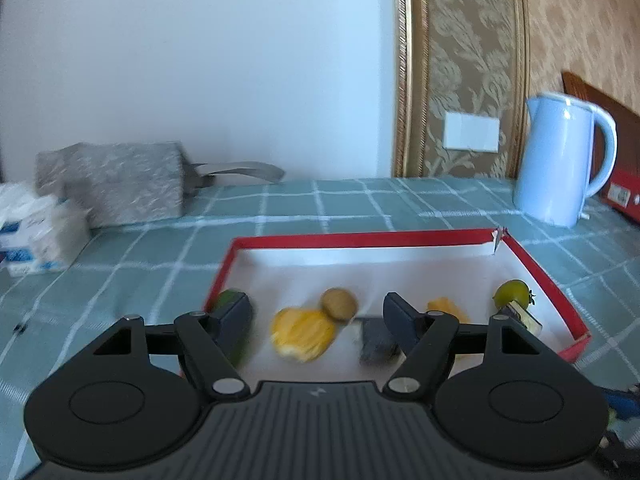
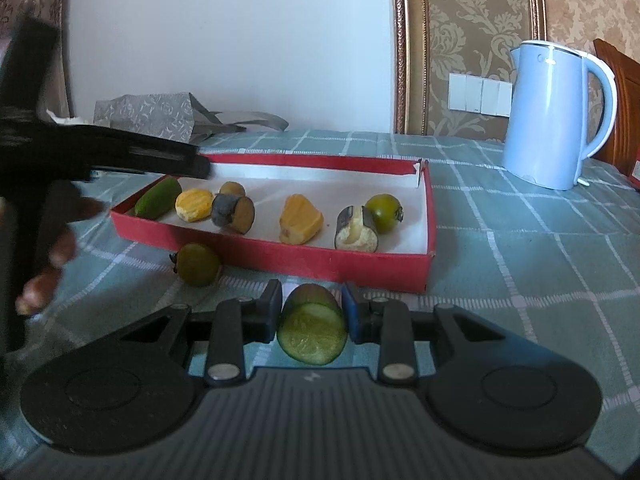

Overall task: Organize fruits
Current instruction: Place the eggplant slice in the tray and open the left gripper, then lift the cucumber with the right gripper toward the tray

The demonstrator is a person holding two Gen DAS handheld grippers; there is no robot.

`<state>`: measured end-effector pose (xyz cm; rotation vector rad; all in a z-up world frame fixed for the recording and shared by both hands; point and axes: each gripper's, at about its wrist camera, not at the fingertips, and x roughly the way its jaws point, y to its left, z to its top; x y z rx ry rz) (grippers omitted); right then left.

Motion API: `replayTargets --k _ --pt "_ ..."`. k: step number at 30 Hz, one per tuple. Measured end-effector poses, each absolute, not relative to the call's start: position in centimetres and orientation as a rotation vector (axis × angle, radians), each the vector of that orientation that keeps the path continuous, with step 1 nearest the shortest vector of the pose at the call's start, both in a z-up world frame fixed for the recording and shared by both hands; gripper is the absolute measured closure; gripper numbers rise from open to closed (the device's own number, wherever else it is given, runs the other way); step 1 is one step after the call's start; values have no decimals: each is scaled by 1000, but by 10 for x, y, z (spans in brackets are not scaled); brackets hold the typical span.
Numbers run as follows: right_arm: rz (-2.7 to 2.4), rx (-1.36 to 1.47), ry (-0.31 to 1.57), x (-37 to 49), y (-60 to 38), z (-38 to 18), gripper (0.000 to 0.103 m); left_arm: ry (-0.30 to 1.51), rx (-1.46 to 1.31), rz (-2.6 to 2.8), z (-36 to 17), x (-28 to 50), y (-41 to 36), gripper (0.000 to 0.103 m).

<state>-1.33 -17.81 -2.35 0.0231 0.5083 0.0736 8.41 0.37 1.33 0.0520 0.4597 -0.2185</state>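
Scanning from the left of the right wrist view: a person's hand (image 2: 48, 256) carries the left gripper (image 2: 192, 166), whose fingers reach over the near-left corner of the red tray (image 2: 280, 258). In the left wrist view the left gripper (image 1: 316, 318) stands with its jaws apart and nothing between the pads; the yellow corn piece (image 1: 302, 334) and the small brown fruit (image 1: 340, 304) lie on the tray floor between and beyond the fingers, untouched.

Tray contents, left to right: a whole cucumber piece (image 2: 158, 198), the yellow corn piece (image 2: 194, 204), the small brown fruit (image 2: 232, 189), a dark eggplant chunk (image 2: 234, 214), a second yellow piece (image 2: 300, 220), a cut eggplant section (image 2: 357, 229) and a green tomato (image 2: 384, 208).

Outside the tray, a second green tomato (image 2: 199, 265) rests on the checked tablecloth (image 2: 520, 260), touching or just beside the tray's near wall.

The right gripper (image 2: 312, 316) is clamped on a cucumber slice piece (image 2: 312, 330), cut face toward the camera, long axis running along the fingers toward the tray.

Key relation: the tray lies directly ahead of the right gripper, its near wall between the held piece and the floor. Judgement: the piece must clear that wall before release. The loose tomato lies nearer the left hand.

A blue kettle (image 2: 556, 116) stands at far right, well apart.
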Motion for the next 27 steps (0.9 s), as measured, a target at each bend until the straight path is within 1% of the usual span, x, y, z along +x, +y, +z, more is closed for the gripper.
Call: replayTargets --k 6,13,21,27 --pt "72 -1 539 -14 -174 -25 72 478 4 -196 6 49 41 29" --pt "78 -18 608 -8 -168 -32 72 509 -31 -212 -2 36 56 29" --pt "63 -115 581 -12 -156 -32 73 511 -7 -235 -5 30 52 29" --pt "10 -239 487 -27 -146 -21 73 519 -20 -237 -5 30 55 29"
